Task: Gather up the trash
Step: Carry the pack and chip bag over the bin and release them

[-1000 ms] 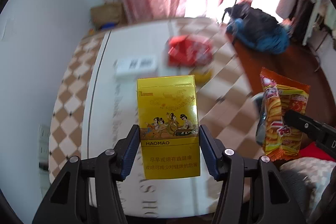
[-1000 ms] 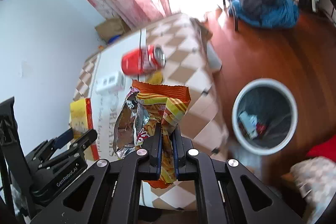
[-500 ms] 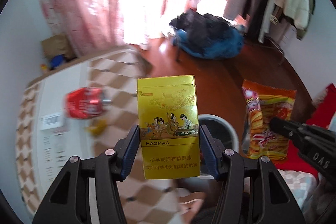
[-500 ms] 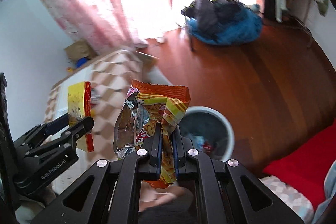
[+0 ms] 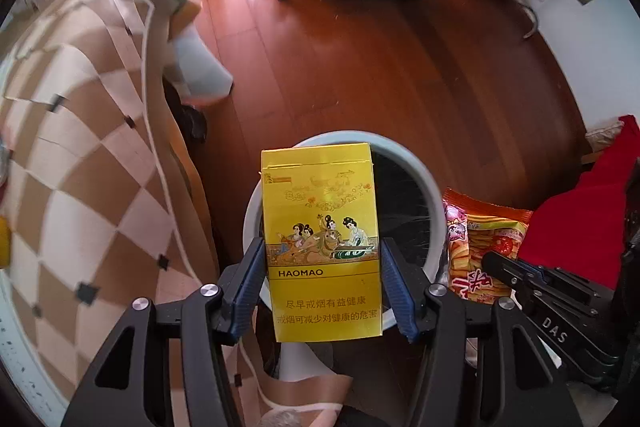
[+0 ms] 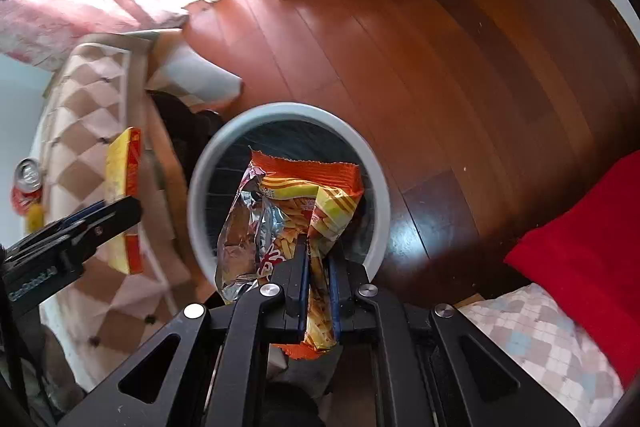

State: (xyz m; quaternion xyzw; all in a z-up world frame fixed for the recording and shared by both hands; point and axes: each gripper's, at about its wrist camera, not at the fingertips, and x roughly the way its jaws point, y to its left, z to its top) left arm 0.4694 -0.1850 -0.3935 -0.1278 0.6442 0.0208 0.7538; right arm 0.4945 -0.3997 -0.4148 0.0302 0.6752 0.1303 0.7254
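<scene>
Left wrist view: the left gripper (image 5: 323,279) clamps one yellow cigarette pack (image 5: 320,243) upright by its side edges, above the near rim of the single round bin (image 5: 434,187). Bare wooden floor (image 5: 380,67) lies open beyond; the checked cloth (image 5: 80,147) hangs at the left.

Right wrist view: the right gripper (image 6: 318,267) is pinched nearly closed on one orange snack bag (image 6: 292,211), held over the bin's mouth. One red can (image 6: 27,185), somewhat blurred, seems to lie on the cloth's far edge.
</scene>
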